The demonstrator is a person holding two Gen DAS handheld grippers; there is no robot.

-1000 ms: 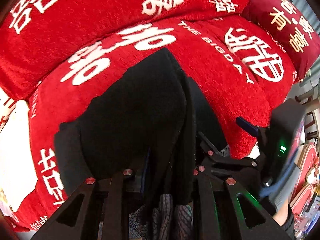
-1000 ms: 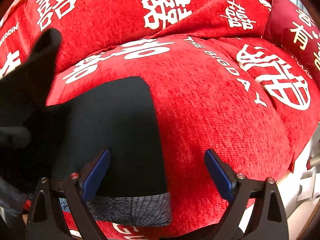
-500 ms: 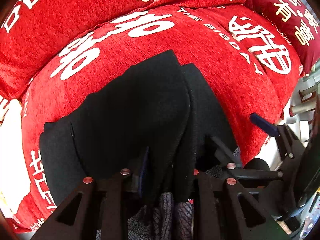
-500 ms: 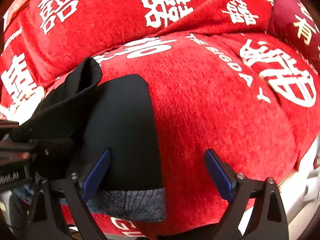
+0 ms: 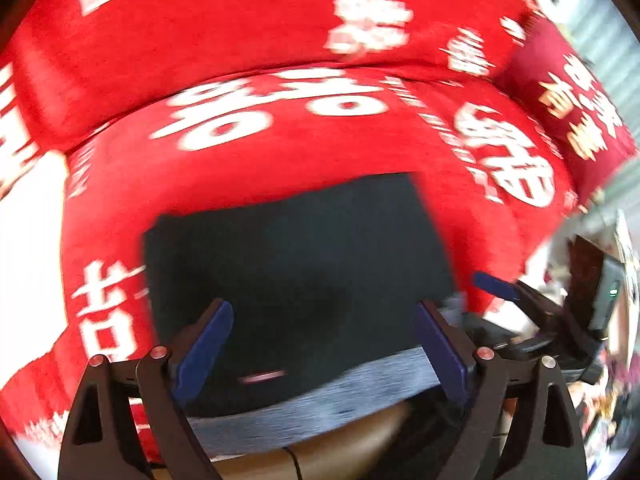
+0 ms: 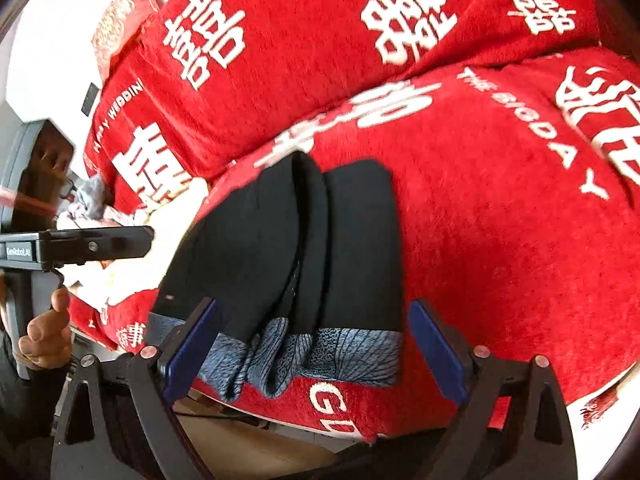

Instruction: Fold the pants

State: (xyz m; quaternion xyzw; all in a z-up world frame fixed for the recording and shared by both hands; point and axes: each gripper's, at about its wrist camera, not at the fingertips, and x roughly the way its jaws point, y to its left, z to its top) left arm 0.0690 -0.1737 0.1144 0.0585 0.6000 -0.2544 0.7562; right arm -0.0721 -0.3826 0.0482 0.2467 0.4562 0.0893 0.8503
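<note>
The black pants [image 5: 304, 264] lie folded in a compact stack on the red sofa seat [image 5: 280, 152], their grey patterned waistband [image 5: 336, 392] at the near edge. In the right wrist view the pants [image 6: 288, 248] show layered folds and the waistband [image 6: 320, 352] hangs at the cushion's front. My left gripper [image 5: 324, 348] is open and empty, just in front of the stack. My right gripper [image 6: 316, 344] is open and empty, its fingers either side of the waistband. The left view is motion-blurred.
The sofa backrest [image 6: 320, 32] with white characters rises behind. A dark red pillow [image 5: 572, 92] sits at the right end. The right gripper [image 5: 532, 312] shows at the right of the left wrist view; the left gripper body [image 6: 76, 246] and a hand [image 6: 44, 328] show at left.
My left gripper has let go of the folded pants layer, opened and pulled back. The layer now lies flat on the stack. My right gripper has also drawn back slightly.
</note>
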